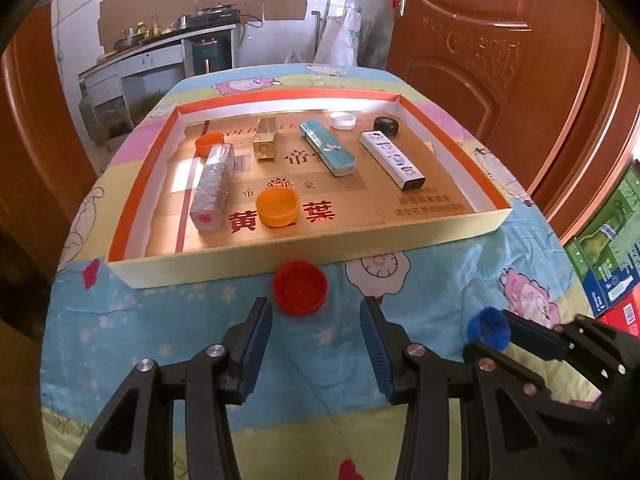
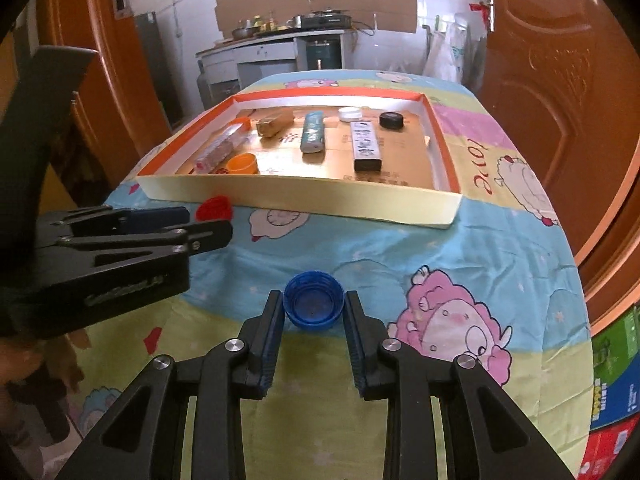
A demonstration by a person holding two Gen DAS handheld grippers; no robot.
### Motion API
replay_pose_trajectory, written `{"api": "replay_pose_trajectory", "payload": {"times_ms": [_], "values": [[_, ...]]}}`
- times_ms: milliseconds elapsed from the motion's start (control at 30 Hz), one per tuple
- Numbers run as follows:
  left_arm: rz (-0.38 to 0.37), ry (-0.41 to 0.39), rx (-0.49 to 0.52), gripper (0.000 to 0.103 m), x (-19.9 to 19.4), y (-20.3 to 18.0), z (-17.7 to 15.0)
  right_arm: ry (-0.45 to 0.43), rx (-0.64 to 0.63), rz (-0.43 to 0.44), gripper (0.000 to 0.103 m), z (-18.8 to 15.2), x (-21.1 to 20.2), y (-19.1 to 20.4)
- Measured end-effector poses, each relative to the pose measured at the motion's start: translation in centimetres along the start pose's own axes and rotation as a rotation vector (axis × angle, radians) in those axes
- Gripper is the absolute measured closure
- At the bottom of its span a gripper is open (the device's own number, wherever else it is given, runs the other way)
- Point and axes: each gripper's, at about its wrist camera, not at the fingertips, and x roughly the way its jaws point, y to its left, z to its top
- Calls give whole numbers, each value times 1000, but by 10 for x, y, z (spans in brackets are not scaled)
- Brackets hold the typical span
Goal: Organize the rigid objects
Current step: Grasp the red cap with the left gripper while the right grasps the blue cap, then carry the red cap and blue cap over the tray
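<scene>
A red bottle cap (image 1: 300, 288) lies open side up on the cartoon-print cloth, just outside the front wall of the shallow cardboard tray (image 1: 304, 262). My left gripper (image 1: 314, 312) is open, its fingertips on either side of the cap's near edge and apart from it. My right gripper (image 2: 313, 300) is shut on a blue bottle cap (image 2: 314, 306), with a pad against each side. The blue cap (image 1: 489, 326) also shows in the left wrist view. The tray holds a large orange cap (image 1: 278, 208), a small orange cap (image 1: 209, 143), a white cap (image 1: 343, 121) and a black cap (image 1: 387, 125).
Also in the tray are a clear patterned box (image 1: 212, 186), a gold box (image 1: 264, 142), a teal box (image 1: 328, 148) and a white box (image 1: 392, 160). A wooden door (image 1: 500, 40) stands close on the right. Coloured cartons (image 1: 612, 248) sit by the table's right edge.
</scene>
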Motion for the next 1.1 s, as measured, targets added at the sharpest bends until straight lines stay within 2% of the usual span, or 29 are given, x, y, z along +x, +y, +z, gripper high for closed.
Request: {"api": "replay_pose_trajectory", "payload": {"times_ms": [133, 233, 400, 833, 1100], "values": [[31, 9, 1, 58, 12, 2, 5, 3, 13, 16, 73, -4, 4, -5], [44, -4, -22, 73, 14, 7, 4, -6, 19, 24, 72, -5, 3, -5], [24, -16, -34, 73, 11, 12, 3, -10, 17, 19, 72, -5, 3, -4], [32, -38, -33, 73, -7, 13, -1, -23, 10, 13, 72, -2, -3, 1], [37, -94, -32, 73, -33, 12, 2, -48, -17, 5, 72, 7, -14, 9]]}}
